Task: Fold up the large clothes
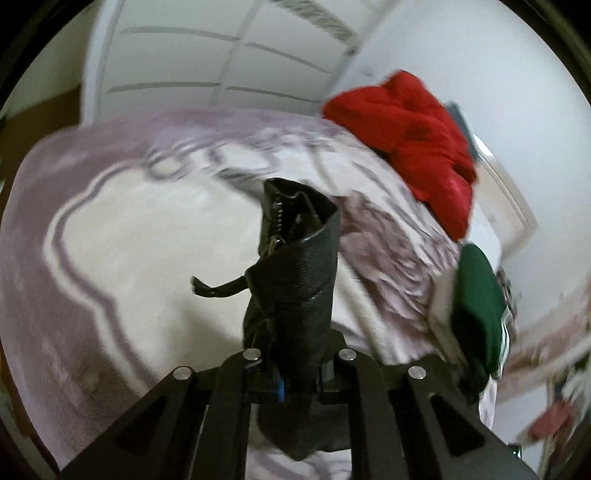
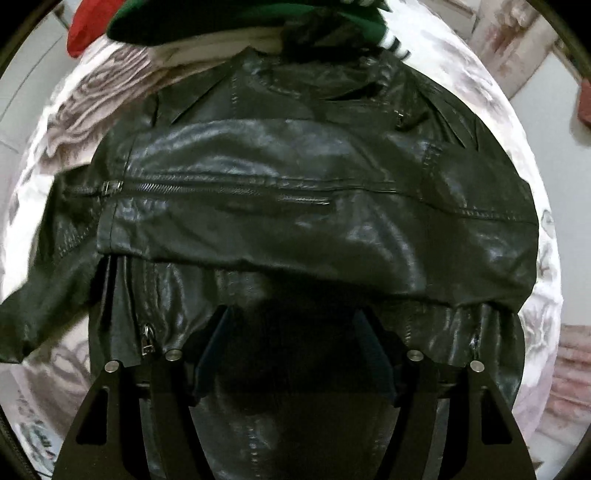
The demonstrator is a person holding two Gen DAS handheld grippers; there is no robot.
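A black leather jacket (image 2: 295,206) lies spread on a bed with a pale floral cover (image 2: 92,103), one sleeve folded across its body. My right gripper (image 2: 295,354) is open just above the jacket's near part, its fingers (image 2: 210,354) wide apart. In the left wrist view, my left gripper (image 1: 295,354) is shut on a bunched piece of the jacket (image 1: 295,266) with a zipper and a loose strap, held up above the bed cover (image 1: 147,240).
A red garment (image 1: 417,147) lies at the far right of the bed, and a dark green folded garment (image 1: 476,310) sits on a white one beside it. They also show at the top of the right wrist view: green (image 2: 221,18), red (image 2: 85,26). White wardrobe doors (image 1: 184,66) stand behind.
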